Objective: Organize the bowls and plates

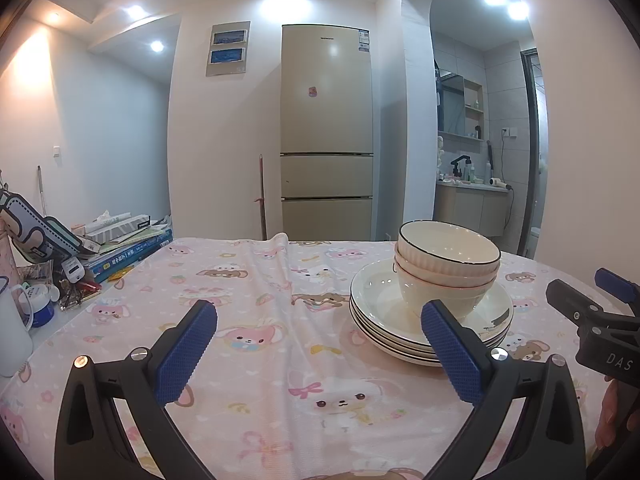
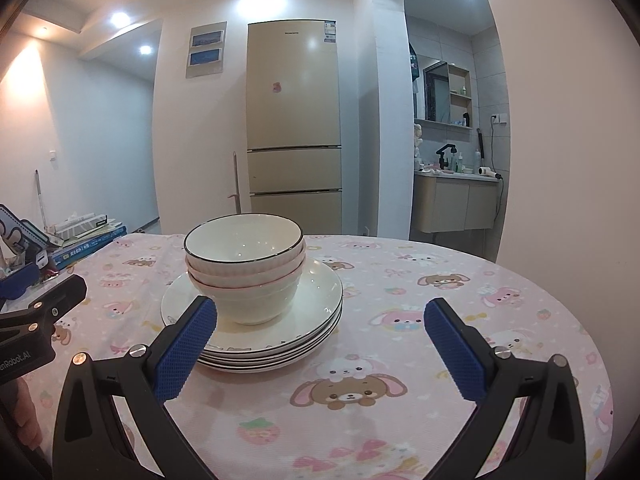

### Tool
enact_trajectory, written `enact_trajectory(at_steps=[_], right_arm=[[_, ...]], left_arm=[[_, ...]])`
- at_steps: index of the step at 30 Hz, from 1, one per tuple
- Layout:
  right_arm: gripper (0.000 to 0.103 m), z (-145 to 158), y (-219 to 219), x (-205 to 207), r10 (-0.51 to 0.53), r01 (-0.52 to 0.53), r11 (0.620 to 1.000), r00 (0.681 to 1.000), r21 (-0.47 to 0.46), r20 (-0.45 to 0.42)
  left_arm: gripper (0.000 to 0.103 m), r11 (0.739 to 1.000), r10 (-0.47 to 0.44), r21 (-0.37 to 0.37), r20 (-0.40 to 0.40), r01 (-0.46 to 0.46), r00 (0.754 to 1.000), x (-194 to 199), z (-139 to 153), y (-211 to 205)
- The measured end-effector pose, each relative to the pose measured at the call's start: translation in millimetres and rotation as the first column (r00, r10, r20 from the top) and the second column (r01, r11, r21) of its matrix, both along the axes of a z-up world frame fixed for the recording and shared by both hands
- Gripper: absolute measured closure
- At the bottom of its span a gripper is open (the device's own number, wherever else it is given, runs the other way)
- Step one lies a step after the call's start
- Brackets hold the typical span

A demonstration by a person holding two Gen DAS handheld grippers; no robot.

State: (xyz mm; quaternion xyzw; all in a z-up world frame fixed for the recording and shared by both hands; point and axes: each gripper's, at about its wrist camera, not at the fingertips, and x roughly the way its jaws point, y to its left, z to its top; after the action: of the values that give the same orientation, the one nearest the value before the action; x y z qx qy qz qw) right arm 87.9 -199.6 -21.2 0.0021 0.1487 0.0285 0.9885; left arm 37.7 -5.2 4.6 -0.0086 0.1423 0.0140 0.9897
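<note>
Both grippers spread wide and empty, bowls nested on plates, nothing gripped.

Likely step is lifting the top bowl off the bowl stack: best to pinch one rim wall only, lift straight up, keep the lower bowls seated. Plate stack sits on the tablecloth. From the left gripper the stack is at 1 o'clock, near; from the right gripper at 11 o'clock, near, its left finger overlapping the plates' edge in view.
</note>
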Motion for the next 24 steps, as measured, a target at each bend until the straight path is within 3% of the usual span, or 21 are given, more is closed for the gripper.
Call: enact_trajectory(at_steps=[24], right_arm=[[0.0,0.7,0.3,-0.7,0.004,-0.004,1.0,1.0,0.001,-0.001]], left_arm=[[0.0,1.0,0.001,-0.001,0.0,-0.001,1.0,-1.3,0.1,-1.2]])
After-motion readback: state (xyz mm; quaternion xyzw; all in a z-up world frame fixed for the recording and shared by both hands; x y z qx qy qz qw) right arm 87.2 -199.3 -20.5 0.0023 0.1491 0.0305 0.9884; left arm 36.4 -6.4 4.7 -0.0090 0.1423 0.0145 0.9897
